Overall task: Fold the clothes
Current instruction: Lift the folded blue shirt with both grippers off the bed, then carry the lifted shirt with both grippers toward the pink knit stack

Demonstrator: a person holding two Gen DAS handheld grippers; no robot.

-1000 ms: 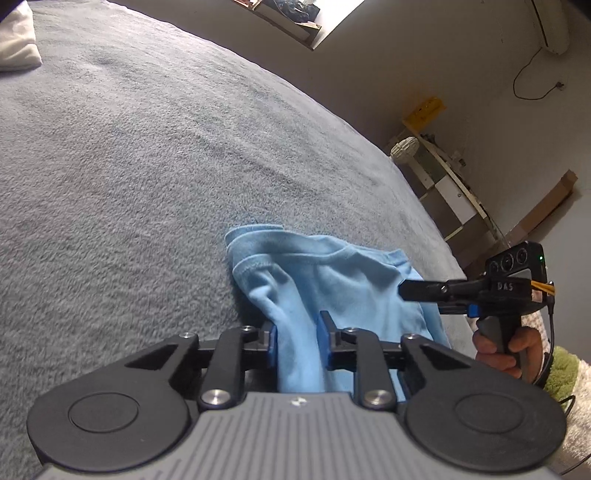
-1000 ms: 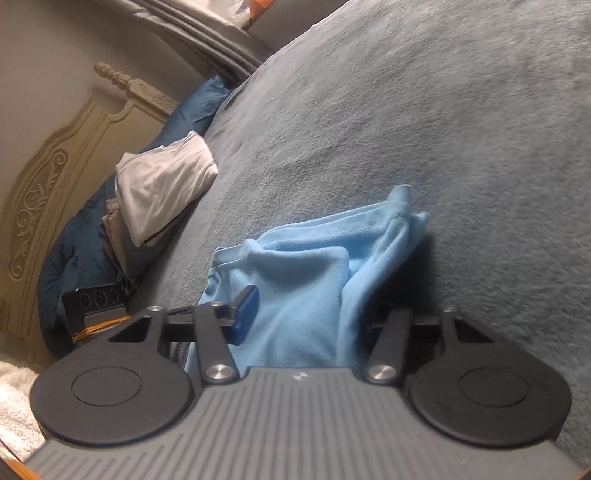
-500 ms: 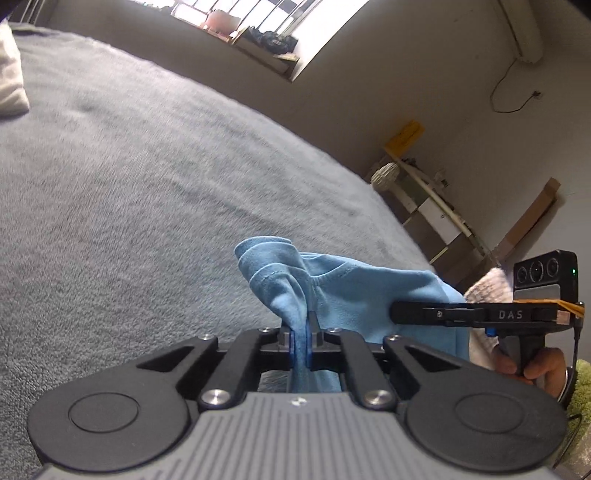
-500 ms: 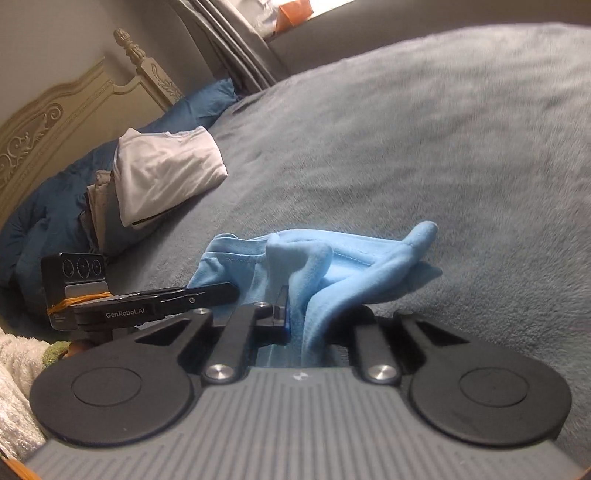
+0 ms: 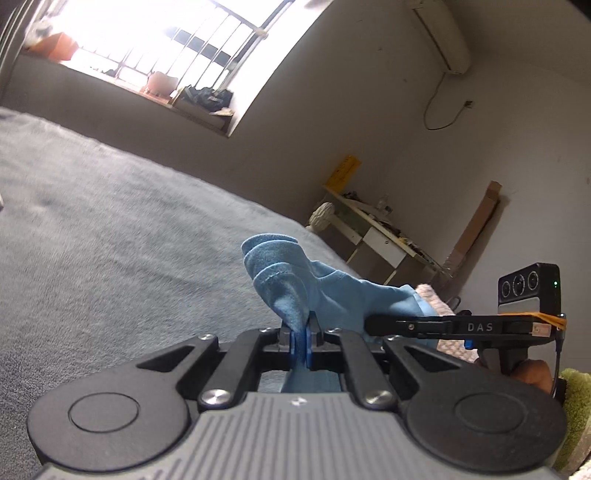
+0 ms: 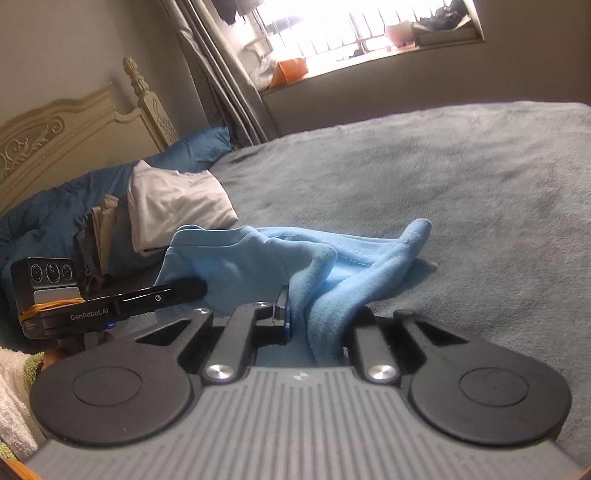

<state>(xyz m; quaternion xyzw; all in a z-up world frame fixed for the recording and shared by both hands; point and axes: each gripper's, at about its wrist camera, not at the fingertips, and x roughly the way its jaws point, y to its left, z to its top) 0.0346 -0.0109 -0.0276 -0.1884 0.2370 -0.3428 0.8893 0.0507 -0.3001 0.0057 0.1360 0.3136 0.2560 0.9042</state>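
The left gripper [image 5: 301,341] has its blue pads pressed flat together on a bunched edge of the light blue garment [image 5: 332,291]; the cloth rises in a gathered fold just past the pads and drapes off to the right. The right gripper [image 6: 295,317] is likewise clamped on the same garment [image 6: 258,258]: its jaws have been closing within the last second, from well apart around the cloth to pinched on a thick twist of it, and only the left pad shows, the other being hidden behind the fabric. Each gripper appears in the other's view, off to the side with its black camera block and an orange rubber band around the body, a bare hand [image 5: 532,374] gripping the handle below a green and cream sleeve.

The garment is partly lifted between the two grips, with one loose end [image 6: 417,232] trailing on the grey blanket [image 6: 424,166] that covers the bed. Farther back, near the carved cream headboard [image 6: 55,136], a folded white garment [image 6: 173,203] lies against a dark blue quilt [image 6: 55,206]. Beyond the bed are a barred window [image 6: 354,26], grey curtains [image 6: 221,74], and, in the left view, a cluttered desk [image 5: 376,229] under a wall air conditioner [image 5: 439,33]
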